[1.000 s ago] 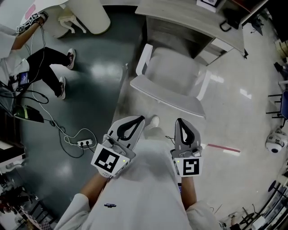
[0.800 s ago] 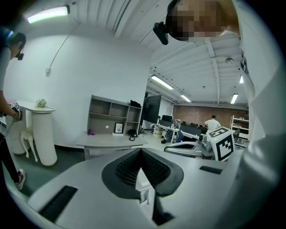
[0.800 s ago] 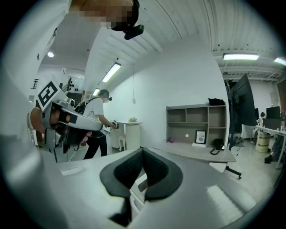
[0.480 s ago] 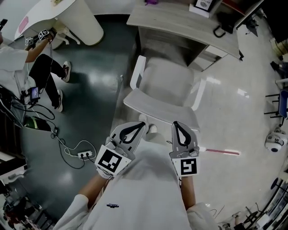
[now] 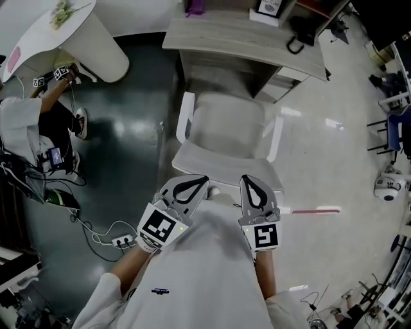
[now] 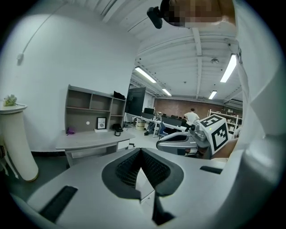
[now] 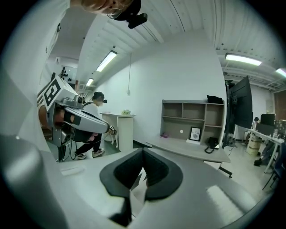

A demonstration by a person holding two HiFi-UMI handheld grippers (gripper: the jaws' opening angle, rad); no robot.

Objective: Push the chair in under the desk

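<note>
In the head view a white chair (image 5: 225, 125) with armrests faces a pale wooden desk (image 5: 244, 35), its seat front near the desk's edge. The backrest's top edge (image 5: 221, 166) is nearest me. My left gripper (image 5: 201, 180) and right gripper (image 5: 247, 179) are both shut with nothing held. Their tips sit at the backrest's top edge, one on each side; whether they touch it is unclear. In the left gripper view the jaws (image 6: 141, 152) meet, with the desk (image 6: 89, 139) ahead. The right gripper view shows its jaws (image 7: 143, 153) closed and the desk (image 7: 192, 151) beyond.
A person (image 5: 26, 122) sits at the left by a white round pedestal table (image 5: 83, 38). Cables and a power strip (image 5: 119, 241) lie on the dark floor to the left. A red-and-white strip (image 5: 314, 210) lies on the pale floor at right. A frame (image 5: 270, 8) and black phone (image 5: 298, 29) stand on the desk.
Both grippers have come forward, from short of the chair up to its backrest's top edge. They stay shut. The desk now shows more fully.
</note>
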